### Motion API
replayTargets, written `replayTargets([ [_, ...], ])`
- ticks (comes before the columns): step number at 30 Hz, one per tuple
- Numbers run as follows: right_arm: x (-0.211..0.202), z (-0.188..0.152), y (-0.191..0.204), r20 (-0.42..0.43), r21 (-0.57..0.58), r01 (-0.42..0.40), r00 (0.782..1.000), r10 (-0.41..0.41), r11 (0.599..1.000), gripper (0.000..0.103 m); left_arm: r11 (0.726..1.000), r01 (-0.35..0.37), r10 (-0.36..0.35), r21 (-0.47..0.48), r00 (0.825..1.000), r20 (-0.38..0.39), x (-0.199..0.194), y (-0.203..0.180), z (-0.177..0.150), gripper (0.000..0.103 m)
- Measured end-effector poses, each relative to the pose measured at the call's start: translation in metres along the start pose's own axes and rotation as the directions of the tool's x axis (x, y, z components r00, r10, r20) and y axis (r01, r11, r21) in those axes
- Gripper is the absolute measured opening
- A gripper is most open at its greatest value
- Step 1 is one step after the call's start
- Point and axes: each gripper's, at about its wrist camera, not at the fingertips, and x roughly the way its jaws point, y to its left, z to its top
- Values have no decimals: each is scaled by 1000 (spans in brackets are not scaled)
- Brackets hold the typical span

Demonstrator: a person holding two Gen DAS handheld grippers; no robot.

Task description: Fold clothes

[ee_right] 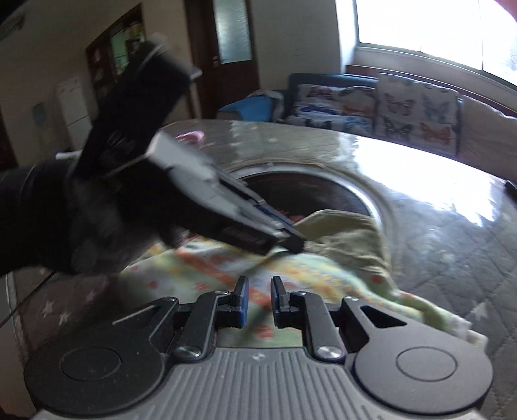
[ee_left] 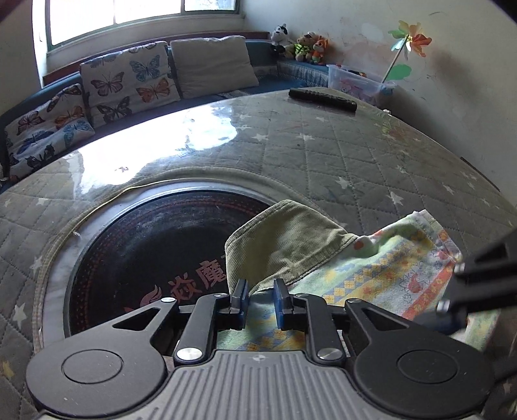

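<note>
Our left gripper [ee_left: 260,302] sits low over the garment [ee_left: 365,274], its blue pads [ee_left: 243,299] a narrow gap apart with patterned cloth showing between them; we cannot tell whether the pads actually press on the fabric. Our right gripper [ee_right: 259,302] looks much the same from its own camera: jaws nearly together, blurred cloth in the gap, and whether it is gripped we cannot tell either. In the right view the left gripper crosses the frame from the left, held in a black-gloved hand [ee_right: 64,223], its tip down on the garment where the print meets the green part.

The garment lies on the table [ee_left: 355,155], right in front of both grippers. It is a small piece with a pale print of yellow, orange and green, and an olive corduroy part [ee_left: 290,239] that hangs over the edge of the round black plate [ee_left: 161,245] set into the table's middle. Red characters show on that plate.

Farther off, the quilted, star-dotted table cover shines under a clear sheet, and a dark remote control [ee_left: 323,99] lies near the far edge. Beyond it stand butterfly cushions [ee_left: 129,84] on a blue sofa, soft toys [ee_left: 300,43] in the corner, a pinwheel [ee_left: 410,42] and a bright window [ee_left: 145,16].
</note>
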Motion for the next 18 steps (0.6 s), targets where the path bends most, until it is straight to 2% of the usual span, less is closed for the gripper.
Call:
replayTargets([
  [7,15,-2,46,-7,-126,-87,996,87,988,14,1000,23,-23,11,1000,-17,2,3,2,20],
  [12,31,-3,72,-31,-164,-150,989,146,975,14,1000,25,-25,-6,1000,-6,1,5,0,20],
  [16,33,-5,84,-22,-192,-153,988,152,969,15,999,19,-19,-37,1000,11,-4,8,-4,20],
  [18,26,-4,82,-15,-174,-170,985,170,970,21,998,17,-15,-62,1000,27,-10,11,-7,22],
])
